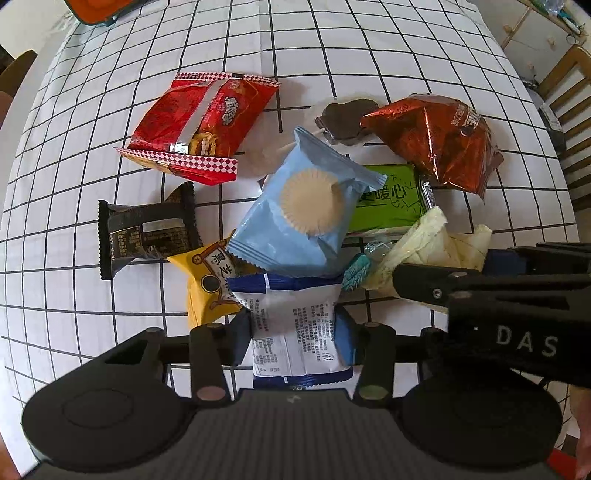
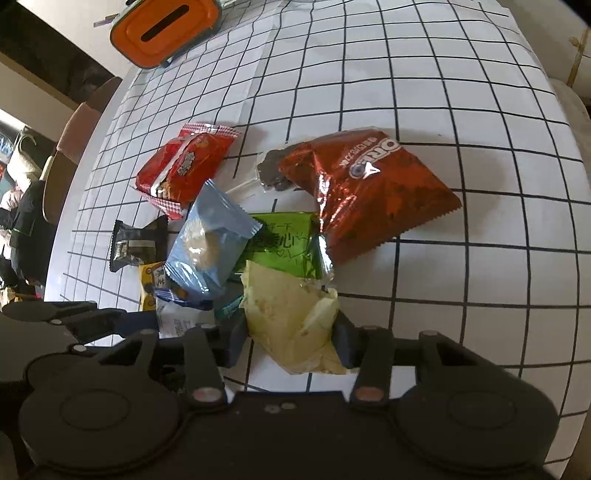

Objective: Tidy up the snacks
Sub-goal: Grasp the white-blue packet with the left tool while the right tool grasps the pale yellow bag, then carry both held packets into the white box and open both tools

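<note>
Left gripper [image 1: 295, 341] pinches the white-and-blue packet [image 1: 295, 325], half buried under the light blue pack [image 1: 301, 206], which may tumble. Right gripper [image 2: 291, 341] clamps the pale yellow packet [image 2: 295, 321]; its thin wrapper could slip.

Ten snack packets [image 1: 303, 206], one lollipop [image 1: 343, 122], one orange box [image 2: 166, 29]
</note>
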`<state>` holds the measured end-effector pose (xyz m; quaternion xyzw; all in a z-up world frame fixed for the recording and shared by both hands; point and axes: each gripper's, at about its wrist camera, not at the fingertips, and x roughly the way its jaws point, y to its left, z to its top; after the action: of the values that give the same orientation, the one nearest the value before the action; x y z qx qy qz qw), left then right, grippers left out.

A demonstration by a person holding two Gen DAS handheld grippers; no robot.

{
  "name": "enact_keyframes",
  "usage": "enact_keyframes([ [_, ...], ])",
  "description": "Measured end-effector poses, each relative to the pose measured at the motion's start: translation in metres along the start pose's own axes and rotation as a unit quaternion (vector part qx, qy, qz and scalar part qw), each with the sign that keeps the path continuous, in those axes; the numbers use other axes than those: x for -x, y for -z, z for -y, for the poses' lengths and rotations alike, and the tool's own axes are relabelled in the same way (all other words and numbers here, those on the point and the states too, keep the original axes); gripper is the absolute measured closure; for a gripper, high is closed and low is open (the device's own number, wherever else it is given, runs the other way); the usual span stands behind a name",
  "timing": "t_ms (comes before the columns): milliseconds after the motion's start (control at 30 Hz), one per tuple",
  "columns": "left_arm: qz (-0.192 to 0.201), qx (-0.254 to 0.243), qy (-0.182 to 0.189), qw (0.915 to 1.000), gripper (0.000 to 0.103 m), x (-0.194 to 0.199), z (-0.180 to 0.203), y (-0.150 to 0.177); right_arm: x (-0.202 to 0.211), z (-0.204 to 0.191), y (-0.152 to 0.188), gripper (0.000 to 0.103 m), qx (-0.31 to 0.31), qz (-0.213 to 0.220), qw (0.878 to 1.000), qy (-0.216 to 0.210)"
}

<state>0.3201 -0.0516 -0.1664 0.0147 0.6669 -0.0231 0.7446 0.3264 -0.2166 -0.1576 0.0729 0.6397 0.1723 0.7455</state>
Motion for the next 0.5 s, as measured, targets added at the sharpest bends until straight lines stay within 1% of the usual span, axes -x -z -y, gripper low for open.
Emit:
enact_keyframes([
  [233,0.013,0.014,0.016,0.9997,0.058,0.009,-0.008,0.0,0.017,0.008,0.006,0.058,-0.013,0.016,1.0,0.009],
  [500,0.036,0.032,0.03,0.9984,0.058,0.032,-0.02,0.0,0.048,0.014,0.019,0.058,-0.023,0.036,0.999,-0.002],
])
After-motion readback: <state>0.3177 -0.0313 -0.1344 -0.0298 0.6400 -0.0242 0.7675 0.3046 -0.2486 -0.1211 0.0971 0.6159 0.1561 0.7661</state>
